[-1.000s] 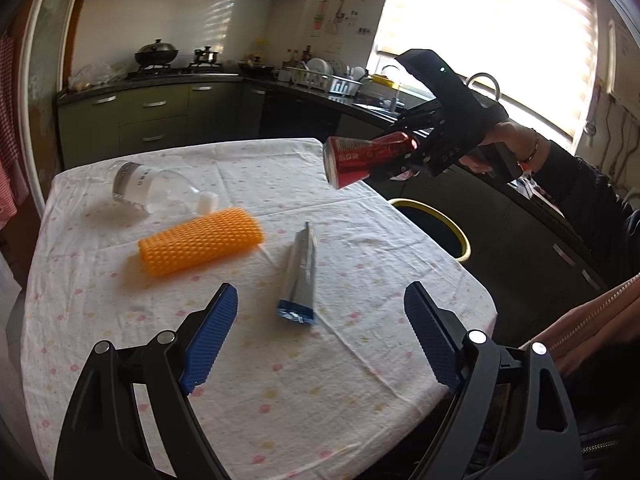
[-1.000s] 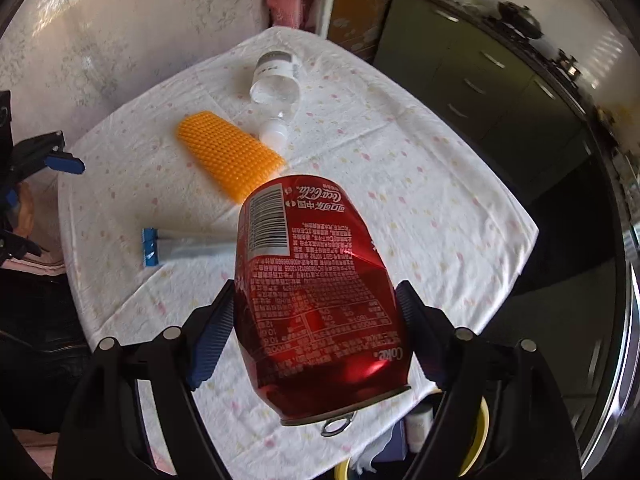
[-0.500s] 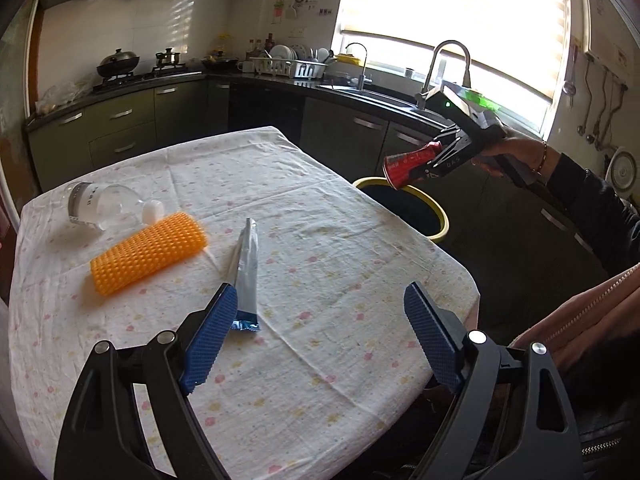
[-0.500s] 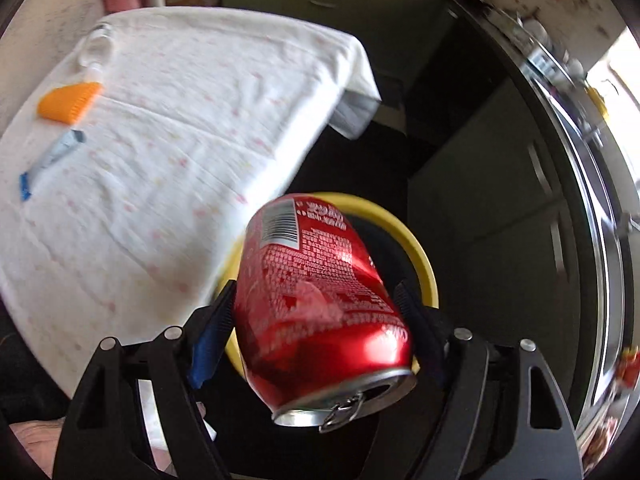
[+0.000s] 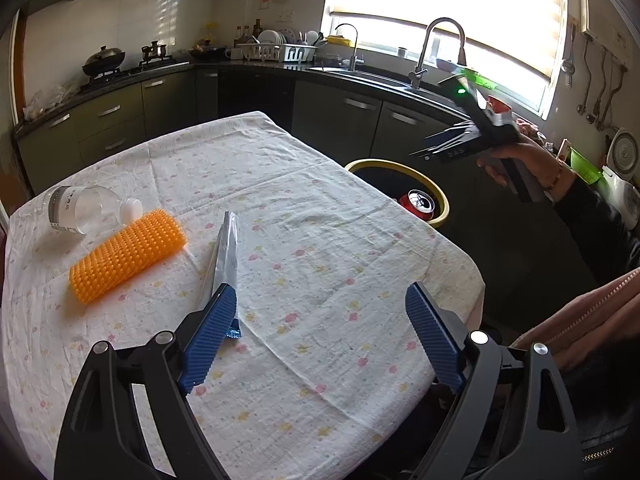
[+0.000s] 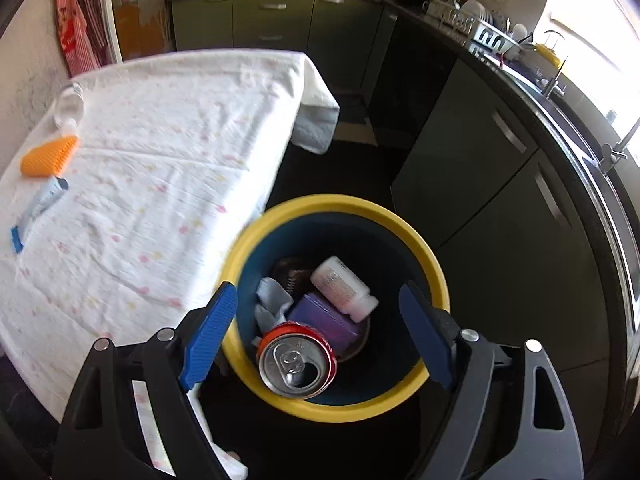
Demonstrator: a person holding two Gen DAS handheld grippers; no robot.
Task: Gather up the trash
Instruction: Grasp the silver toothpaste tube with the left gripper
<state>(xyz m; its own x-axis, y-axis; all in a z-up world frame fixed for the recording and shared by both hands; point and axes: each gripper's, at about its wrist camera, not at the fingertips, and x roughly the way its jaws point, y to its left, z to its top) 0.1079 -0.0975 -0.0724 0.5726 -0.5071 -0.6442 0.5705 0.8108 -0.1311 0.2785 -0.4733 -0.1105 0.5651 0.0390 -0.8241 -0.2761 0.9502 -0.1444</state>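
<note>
A yellow-rimmed bin (image 6: 436, 280) stands on the floor by the table's far right edge (image 5: 440, 200). The red cola can (image 6: 296, 360) is free of my grip, inside the bin mouth (image 5: 418, 202). My right gripper (image 6: 316, 336) is open and empty above the bin; it shows in the left wrist view (image 5: 452, 144). My left gripper (image 5: 320, 340) is open and empty over the table's near side. On the cloth lie a silver-blue tube (image 5: 224, 260), an orange spiky roller (image 5: 124, 254) and a clear bottle (image 5: 84, 208).
The bin holds a white bottle (image 6: 344, 288), a purple box (image 6: 324, 320) and crumpled paper (image 6: 270, 304). Dark kitchen cabinets (image 6: 500, 168) and a counter with a sink (image 5: 400, 80) run behind the bin. The white tablecloth (image 6: 160, 184) hangs over the table's edges.
My right gripper opened over the bin and let go of the red can, which dropped into the bin. My left gripper moved closer to the tube.
</note>
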